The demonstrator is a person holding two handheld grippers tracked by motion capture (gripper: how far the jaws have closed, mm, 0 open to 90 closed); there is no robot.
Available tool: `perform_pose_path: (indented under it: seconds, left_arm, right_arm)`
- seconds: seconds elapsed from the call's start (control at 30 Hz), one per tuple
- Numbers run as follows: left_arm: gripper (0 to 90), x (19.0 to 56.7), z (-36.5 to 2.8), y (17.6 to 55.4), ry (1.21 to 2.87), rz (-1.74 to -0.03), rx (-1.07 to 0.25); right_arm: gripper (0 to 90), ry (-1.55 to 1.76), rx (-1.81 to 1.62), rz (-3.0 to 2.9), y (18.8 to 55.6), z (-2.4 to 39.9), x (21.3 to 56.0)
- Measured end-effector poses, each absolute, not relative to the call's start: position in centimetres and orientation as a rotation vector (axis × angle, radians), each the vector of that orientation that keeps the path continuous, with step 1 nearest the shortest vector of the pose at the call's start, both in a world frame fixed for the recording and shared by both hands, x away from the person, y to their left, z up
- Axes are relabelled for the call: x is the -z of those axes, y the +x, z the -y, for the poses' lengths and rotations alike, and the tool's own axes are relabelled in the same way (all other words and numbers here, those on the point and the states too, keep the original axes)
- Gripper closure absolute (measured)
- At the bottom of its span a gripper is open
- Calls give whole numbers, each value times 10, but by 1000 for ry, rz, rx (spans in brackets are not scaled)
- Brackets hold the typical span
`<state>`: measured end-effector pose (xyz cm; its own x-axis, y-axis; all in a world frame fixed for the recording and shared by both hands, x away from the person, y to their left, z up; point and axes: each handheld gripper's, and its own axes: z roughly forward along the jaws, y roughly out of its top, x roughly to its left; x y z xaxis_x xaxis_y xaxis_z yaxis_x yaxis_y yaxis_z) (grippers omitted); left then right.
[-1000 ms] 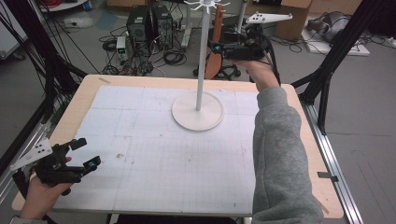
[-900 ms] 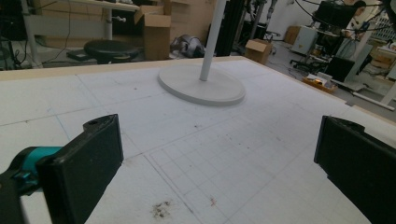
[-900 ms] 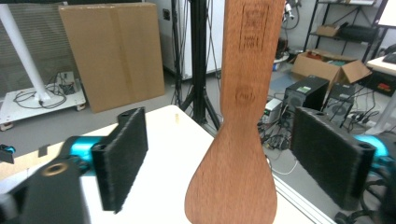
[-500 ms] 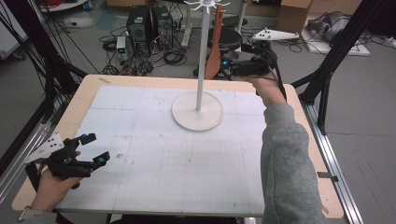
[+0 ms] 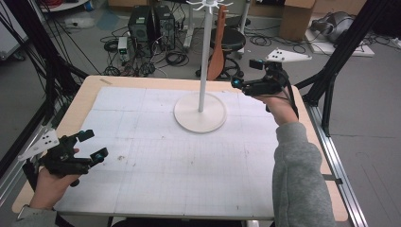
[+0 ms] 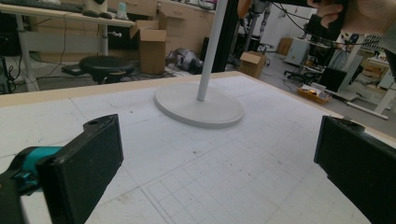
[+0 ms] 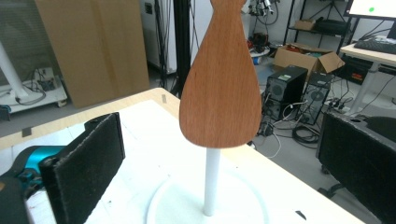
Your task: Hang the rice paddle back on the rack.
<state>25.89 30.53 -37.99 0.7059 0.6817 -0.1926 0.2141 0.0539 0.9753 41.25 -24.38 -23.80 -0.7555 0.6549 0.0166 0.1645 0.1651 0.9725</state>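
Observation:
A white stand rises from a round base (image 5: 199,112) at the back middle of the table, and its pole (image 5: 204,52) ends in a ring of hooks (image 5: 208,4). From a hook hangs a brown wooden spatula (image 5: 217,42), blade down. My right gripper (image 5: 243,73) is open in the air to the right of the pole, a short way from the spatula. Its own view faces the spatula blade (image 7: 219,79) and the pole (image 7: 212,182), with nothing between the jaws. My left gripper (image 5: 94,145) is open above the table's front left, pointing at the base (image 6: 199,105).
The table (image 5: 142,189) carries a white gridded mat. Behind the table, the floor holds computer cases (image 5: 151,23), cables, a black stool (image 5: 234,38) and cardboard boxes (image 5: 295,19). Black frame struts stand at the left and right sides.
My right gripper has drawn back from the spatula, lower and toward the person. The left gripper has shifted a little right, inward from the table's corner.

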Motion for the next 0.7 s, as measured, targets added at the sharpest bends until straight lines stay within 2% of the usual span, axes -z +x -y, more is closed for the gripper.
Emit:
perform_pose_path:
  seconds: [0.7]
  left_arm:
    - [18, 377, -298, 256, 1530, -738, -415]
  right_arm:
    - [2, 686, -1719, -2052, 366, 266, 286]
